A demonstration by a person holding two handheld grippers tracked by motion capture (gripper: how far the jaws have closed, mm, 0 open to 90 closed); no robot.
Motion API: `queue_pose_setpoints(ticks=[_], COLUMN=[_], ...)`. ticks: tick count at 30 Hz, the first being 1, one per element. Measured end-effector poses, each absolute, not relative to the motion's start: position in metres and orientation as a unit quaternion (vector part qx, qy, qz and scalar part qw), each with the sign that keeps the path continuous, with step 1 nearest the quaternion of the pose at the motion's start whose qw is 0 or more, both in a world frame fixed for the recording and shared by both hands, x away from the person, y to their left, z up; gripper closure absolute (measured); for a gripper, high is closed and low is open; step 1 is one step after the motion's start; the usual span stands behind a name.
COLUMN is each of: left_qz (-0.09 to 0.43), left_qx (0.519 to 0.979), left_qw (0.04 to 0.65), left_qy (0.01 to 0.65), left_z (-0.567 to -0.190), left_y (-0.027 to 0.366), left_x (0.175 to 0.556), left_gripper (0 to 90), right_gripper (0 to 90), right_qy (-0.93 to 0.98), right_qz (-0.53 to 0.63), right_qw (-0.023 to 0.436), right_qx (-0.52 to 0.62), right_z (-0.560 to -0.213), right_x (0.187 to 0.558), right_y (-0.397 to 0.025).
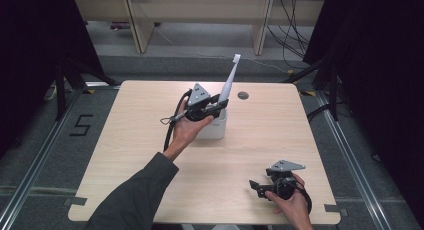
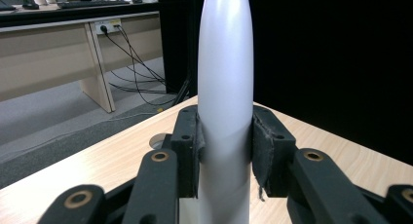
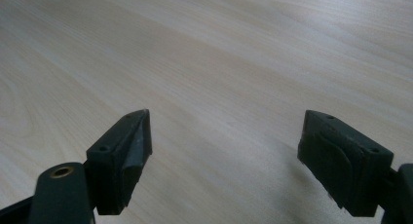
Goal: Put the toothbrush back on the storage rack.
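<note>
A pale wooden table (image 1: 150,155) stands on a grey floor, with light desks and trailing cables behind it and black curtains to either side; a round cable port (image 1: 243,95) sits near its far edge. A white electric toothbrush (image 1: 228,84) stands nearly upright, leaning slightly, with its lower end in a white holder (image 1: 216,130) set just far of the table's centre, brush head uppermost. The left gripper (image 1: 220,106) is clenched on the toothbrush: in the left gripper view both pads (image 2: 187,141) press the white handle (image 2: 225,87) from opposite sides, just above the holder's mouth. Whether the base still rests on the holder's floor cannot be told, as the gripper and rim hide it. The right gripper (image 1: 253,186) hangs released over bare table near the front right corner, well apart from the holder; its view shows the jaws standing wide with only wood grain between them.

Risks, as judged from this pose: the handle is smooth and tapers upward, so a light grip could let it slide or twist between the pads. The holder is unrestrained; a lift that is not in line with the leaning handle could drag or tip it, since the free gripper is too far off to steady it.
</note>
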State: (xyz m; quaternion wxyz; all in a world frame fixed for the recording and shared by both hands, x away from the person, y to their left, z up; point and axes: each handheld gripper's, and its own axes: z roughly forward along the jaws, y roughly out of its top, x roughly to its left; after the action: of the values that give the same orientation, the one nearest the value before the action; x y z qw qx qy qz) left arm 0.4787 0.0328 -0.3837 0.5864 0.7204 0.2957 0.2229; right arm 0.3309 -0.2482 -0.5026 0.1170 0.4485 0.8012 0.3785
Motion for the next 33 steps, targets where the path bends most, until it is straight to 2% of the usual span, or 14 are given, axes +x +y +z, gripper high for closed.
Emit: queue_pose_setpoints(ticks=[21,33], left_qz=[0.248,0.249], left_qx=[0.71,0.711], left_qw=[0.585,0.575], left_qy=[0.304,0.32], left_z=[-0.369,-0.384], left_y=[0.011,0.005], left_x=[0.501,0.51], left_gripper=[66.0,66.0], right_gripper=[20.1,20.1], right_qy=[0.803,0.803], right_qz=[0.374,0.374], right_qw=[0.118,0.117], right_qx=[0.448,0.449], right_z=[-0.502,-0.501], right_x=[0.33,0.33], right_y=[-0.248,-0.248])
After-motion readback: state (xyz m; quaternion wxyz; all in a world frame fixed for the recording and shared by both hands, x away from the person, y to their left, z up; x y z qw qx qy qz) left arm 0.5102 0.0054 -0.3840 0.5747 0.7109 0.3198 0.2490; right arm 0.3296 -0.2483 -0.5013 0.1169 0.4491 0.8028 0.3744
